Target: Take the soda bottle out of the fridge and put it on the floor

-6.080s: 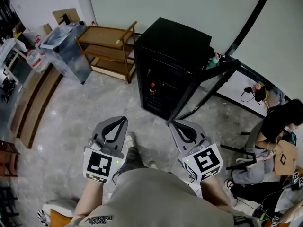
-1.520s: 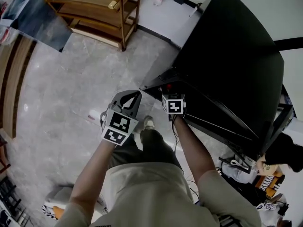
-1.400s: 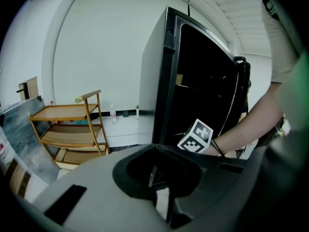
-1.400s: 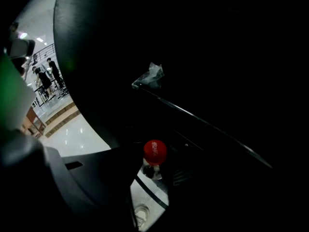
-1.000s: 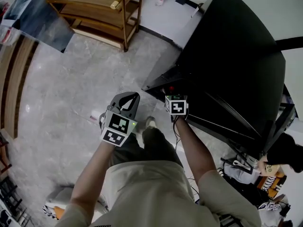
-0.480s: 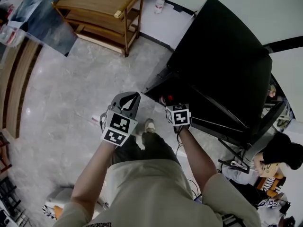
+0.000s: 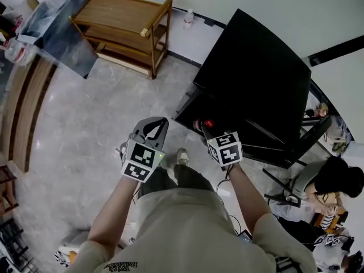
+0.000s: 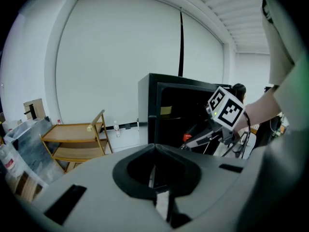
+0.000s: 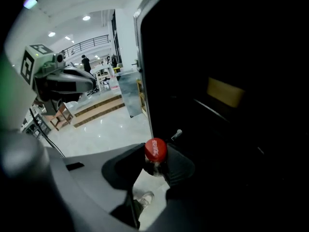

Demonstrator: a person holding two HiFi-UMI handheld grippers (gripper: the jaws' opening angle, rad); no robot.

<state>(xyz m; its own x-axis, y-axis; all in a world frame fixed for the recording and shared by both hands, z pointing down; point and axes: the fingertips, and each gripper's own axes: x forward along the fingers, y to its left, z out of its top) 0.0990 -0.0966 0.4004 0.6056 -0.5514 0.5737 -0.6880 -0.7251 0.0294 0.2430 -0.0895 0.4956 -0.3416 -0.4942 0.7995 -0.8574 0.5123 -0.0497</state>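
While the right tool (image 9: 155, 164) is clamped on the neck of the soda bottle (image 9: 155, 151), its jaws having just been closing further, the bottle hangs in the air at the front of the fridge (image 7: 256, 78); the left tool (image 8: 154, 148), further left, is empty with jaws together. Removal appears nearly complete; lowering the bottle to the floor (image 7: 85, 129) remains. Only the right gripper view shows the grip itself; the head view reduces it to a red cap (image 7: 208, 123), yet alone shows the bare floor to the left of the person's shoe (image 7: 182, 155).
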